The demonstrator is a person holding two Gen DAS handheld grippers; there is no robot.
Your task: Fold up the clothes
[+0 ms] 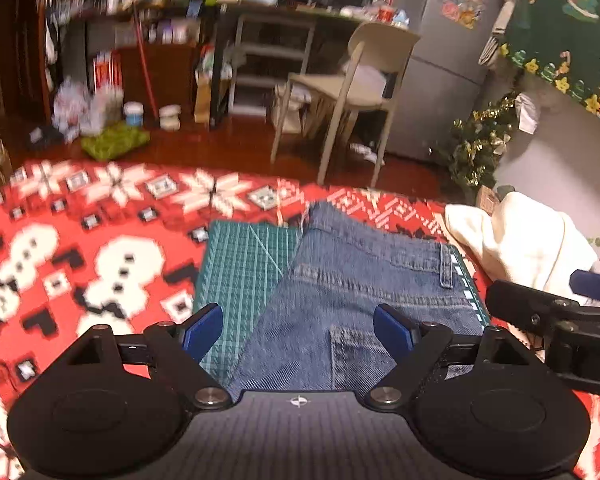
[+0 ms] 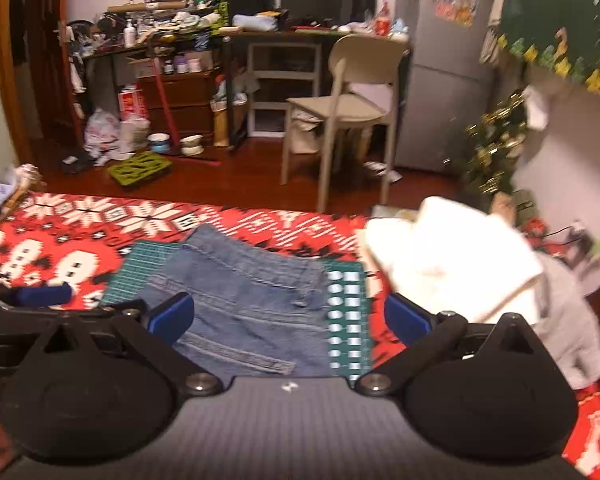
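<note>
The jeans (image 1: 352, 288) lay folded into a compact denim block on a green mat (image 1: 240, 276), their waistband and belt loop toward the far right edge, a seam and pocket corner nearer the cameras. The mat sat on a red cloth (image 1: 80, 240) patterned with snowflakes and snowmen, which covered the counter. Just right of the mat a pile of white cloth (image 2: 452, 264) waited, with a grey garment (image 2: 568, 320) beside it in the right wrist view. The left gripper (image 1: 298, 330) hovered above the near part of the jeans, its blue fingers (image 1: 204, 330) spread apart with nothing between them but air. The right gripper (image 2: 290, 318) likewise hung released over the jeans' right side and the mat's dotted border, fingers (image 2: 406, 320) wide and holding nothing. Judging from this, the denim fold looked finished or nearly so, and both grippers stood free between steps. The next move would probably call either for one more fold, pinching a near edge and carrying it over, or for shifting the jeans aside and reaching right to draw a piece from the white pile onto the mat. Whether the jeans needed another fold could not be told from these views. Beyond the counter stood a chair (image 2: 348, 104) on a wooden floor.
</note>
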